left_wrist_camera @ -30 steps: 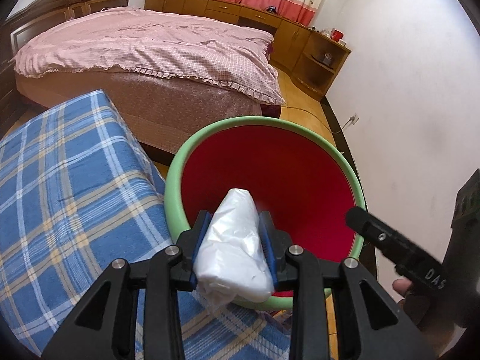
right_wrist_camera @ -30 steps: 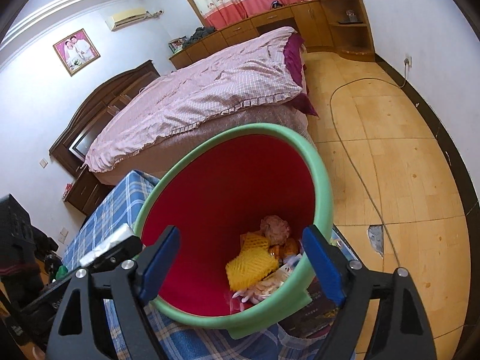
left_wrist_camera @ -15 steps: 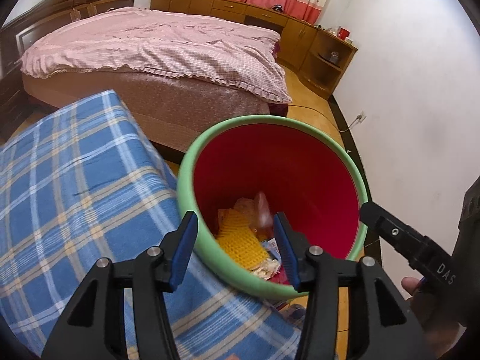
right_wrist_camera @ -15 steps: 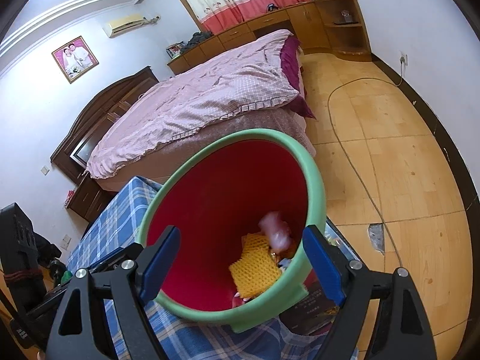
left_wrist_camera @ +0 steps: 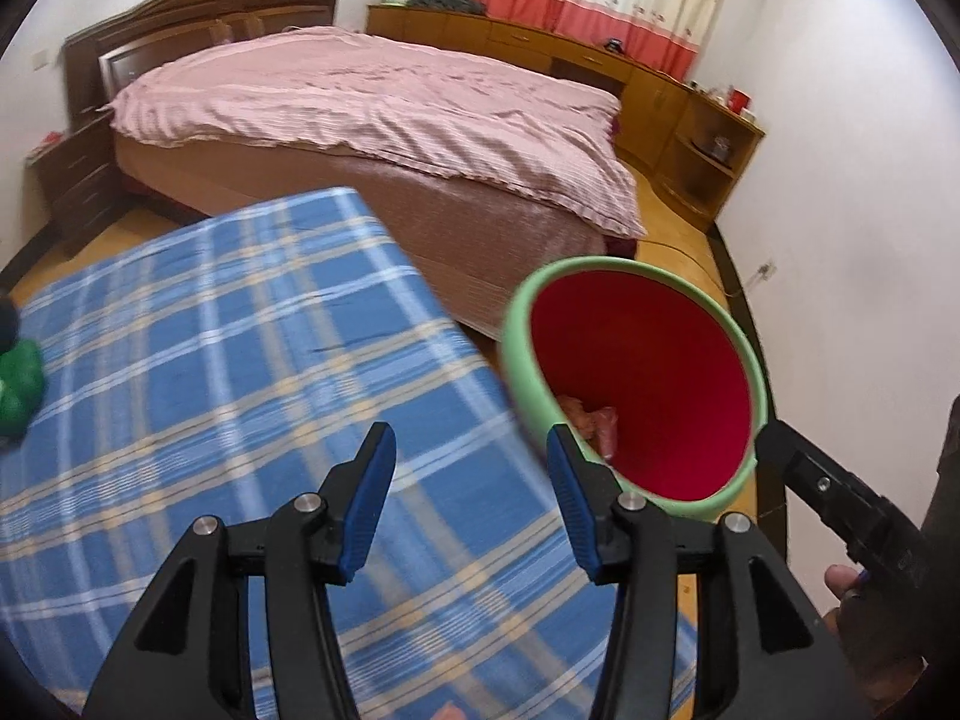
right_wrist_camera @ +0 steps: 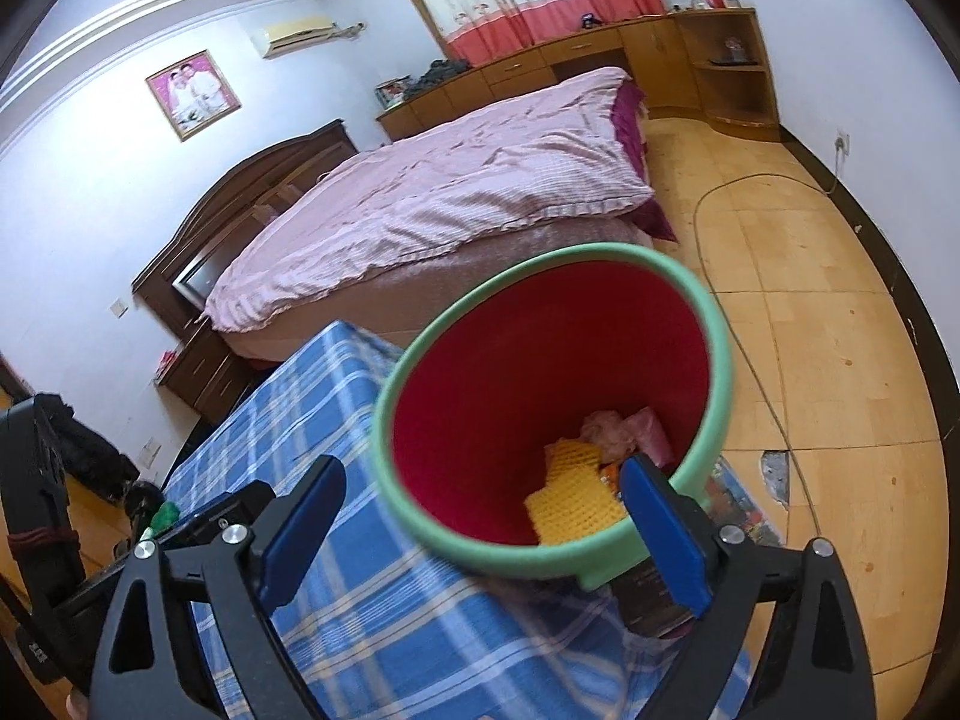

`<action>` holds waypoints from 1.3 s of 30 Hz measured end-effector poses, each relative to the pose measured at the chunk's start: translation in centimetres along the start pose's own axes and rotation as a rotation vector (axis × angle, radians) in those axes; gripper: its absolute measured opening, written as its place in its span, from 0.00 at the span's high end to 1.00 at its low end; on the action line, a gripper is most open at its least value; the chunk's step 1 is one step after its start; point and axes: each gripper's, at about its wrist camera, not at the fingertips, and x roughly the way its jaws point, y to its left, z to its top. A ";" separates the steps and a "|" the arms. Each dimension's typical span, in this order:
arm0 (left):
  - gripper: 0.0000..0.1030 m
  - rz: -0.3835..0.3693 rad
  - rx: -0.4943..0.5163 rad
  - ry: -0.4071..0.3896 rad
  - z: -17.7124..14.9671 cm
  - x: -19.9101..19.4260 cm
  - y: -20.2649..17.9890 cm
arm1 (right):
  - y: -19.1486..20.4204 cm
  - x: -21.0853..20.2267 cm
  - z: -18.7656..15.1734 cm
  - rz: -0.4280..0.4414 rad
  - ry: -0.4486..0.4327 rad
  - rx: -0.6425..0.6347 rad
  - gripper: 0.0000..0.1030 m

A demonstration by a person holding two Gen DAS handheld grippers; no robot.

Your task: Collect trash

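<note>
At 1 o'clock of the left gripper, jaws apart and empty, stands the bin holding trash. Right gripper jaws opening, nothing pinched. Green item at 9 o'clock looks soft, light; pinch its middle.

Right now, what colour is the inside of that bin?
Red inside the bin, with a green rim; the right wrist view shows it best.

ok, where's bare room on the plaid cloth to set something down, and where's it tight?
Free: the wide stretch of plaid cloth between the green object at its left edge and the bin, ahead of the left gripper. Tight: the right side, where the bin rim sits between the right gripper fingers; its jaws are opening.
</note>
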 end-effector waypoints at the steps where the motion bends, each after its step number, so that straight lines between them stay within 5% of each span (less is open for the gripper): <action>1: 0.49 0.010 -0.007 -0.007 -0.2 -0.6 0.5 | 0.5 -0.2 -0.3 0.006 0.001 -0.006 0.07; 23: 0.49 0.222 -0.078 -0.134 -3.8 -10.4 8.6 | 11.6 -3.8 -5.9 0.112 -0.026 -0.178 0.01; 39: 0.49 0.294 -0.139 -0.171 -7.6 -12.7 10.3 | 13.2 -5.1 -9.2 0.086 -0.038 -0.229 0.01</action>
